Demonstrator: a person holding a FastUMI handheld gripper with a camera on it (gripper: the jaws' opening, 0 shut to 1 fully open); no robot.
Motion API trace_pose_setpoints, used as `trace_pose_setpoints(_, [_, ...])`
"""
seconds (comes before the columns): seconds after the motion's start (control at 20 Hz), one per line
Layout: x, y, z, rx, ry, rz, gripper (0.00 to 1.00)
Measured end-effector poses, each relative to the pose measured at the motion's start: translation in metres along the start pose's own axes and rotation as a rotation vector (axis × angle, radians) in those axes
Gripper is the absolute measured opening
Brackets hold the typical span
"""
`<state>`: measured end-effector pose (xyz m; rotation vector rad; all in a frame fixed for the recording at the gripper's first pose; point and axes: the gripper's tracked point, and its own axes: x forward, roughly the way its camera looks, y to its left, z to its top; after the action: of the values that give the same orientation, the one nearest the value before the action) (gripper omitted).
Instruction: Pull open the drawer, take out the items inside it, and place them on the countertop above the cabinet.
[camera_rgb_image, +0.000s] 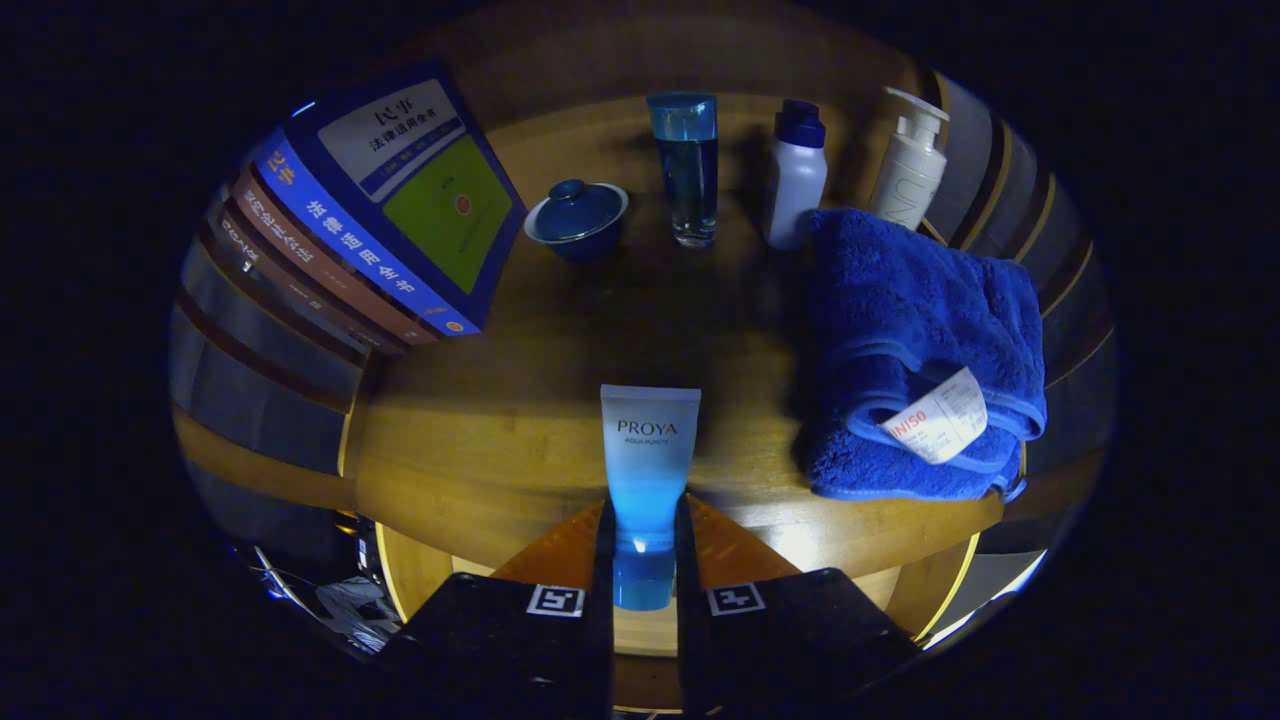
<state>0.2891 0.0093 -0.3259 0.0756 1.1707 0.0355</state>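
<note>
The gripper is closed on a blue tube, both fingers pressing its lower part near the cap; the tube stands up between them, its flat end out over the wooden countertop. The counter's near edge curves just ahead of the fingers, and the widest bare wood lies left of the tube and beyond it, in the middle. On the right a folded blue towel sits at the near edge, its tag hanging toward the tube. On the left a stack of books takes the far corner. Along the back stand a lidded blue cup, a clear blue bottle, a white bottle with a dark cap, and a pump bottle touching the towel.
</note>
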Motion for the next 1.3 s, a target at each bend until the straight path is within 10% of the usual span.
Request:
trace_pose_setpoints(0.35, [-0.016,0.012,-0.004,0.001,-0.063,0.037,1.0])
trace_pose_setpoints(1.3, [-0.176,0.031,-0.135,-0.137,-0.697,-0.015,1.0])
